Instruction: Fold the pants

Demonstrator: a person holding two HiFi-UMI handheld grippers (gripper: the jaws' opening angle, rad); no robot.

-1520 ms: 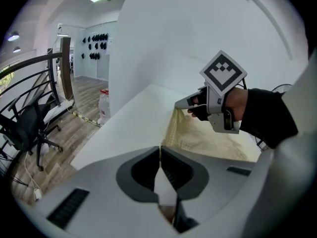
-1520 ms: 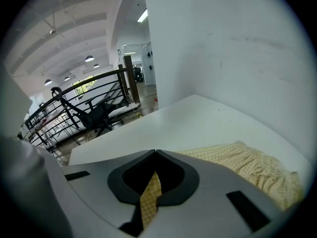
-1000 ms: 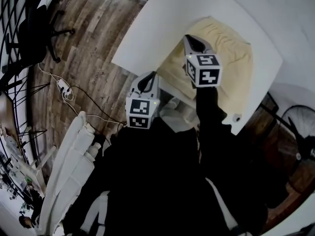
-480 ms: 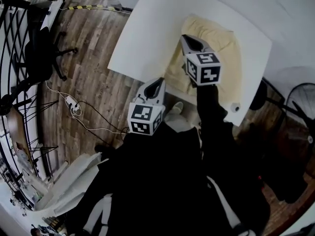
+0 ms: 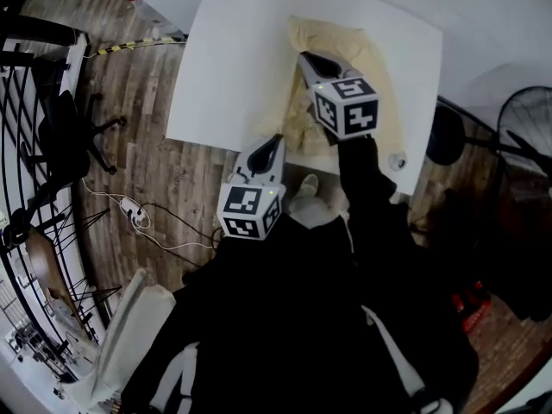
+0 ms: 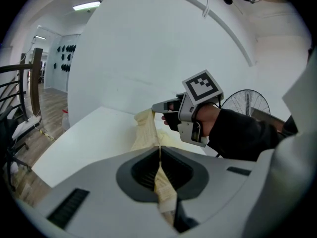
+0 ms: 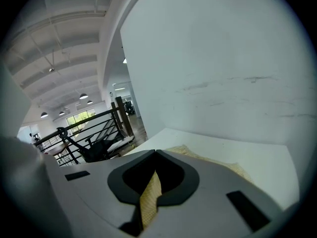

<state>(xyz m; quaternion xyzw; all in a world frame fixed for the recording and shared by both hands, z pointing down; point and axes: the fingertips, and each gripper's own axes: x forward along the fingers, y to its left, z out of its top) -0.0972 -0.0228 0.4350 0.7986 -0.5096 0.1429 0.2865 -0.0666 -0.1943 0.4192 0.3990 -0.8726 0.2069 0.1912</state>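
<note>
Pale yellow pants (image 5: 345, 54) lie bunched on the white table (image 5: 233, 50). My right gripper (image 5: 304, 57) is over the pants, shut on a fold of the yellow cloth (image 7: 150, 187). My left gripper (image 5: 276, 139) is at the table's near edge and is shut on another strip of the same cloth (image 6: 162, 177). In the left gripper view the right gripper (image 6: 154, 107) holds a lifted edge of the pants (image 6: 144, 128), and the cloth runs taut from it down into my left jaws. In the right gripper view the rest of the pants (image 7: 213, 158) lies flat on the table.
A small round object (image 5: 398, 160) sits near the table's right front corner. On the wood floor to the left are an office chair (image 5: 69, 123), a black railing (image 5: 26, 145) and a power strip with cable (image 5: 134, 214). A fan (image 5: 522, 115) stands at the right.
The head view has swung, so the table sits higher and more upright in frame. The right gripper has moved up and left with the cloth. The pants look narrower and more bunched.
</note>
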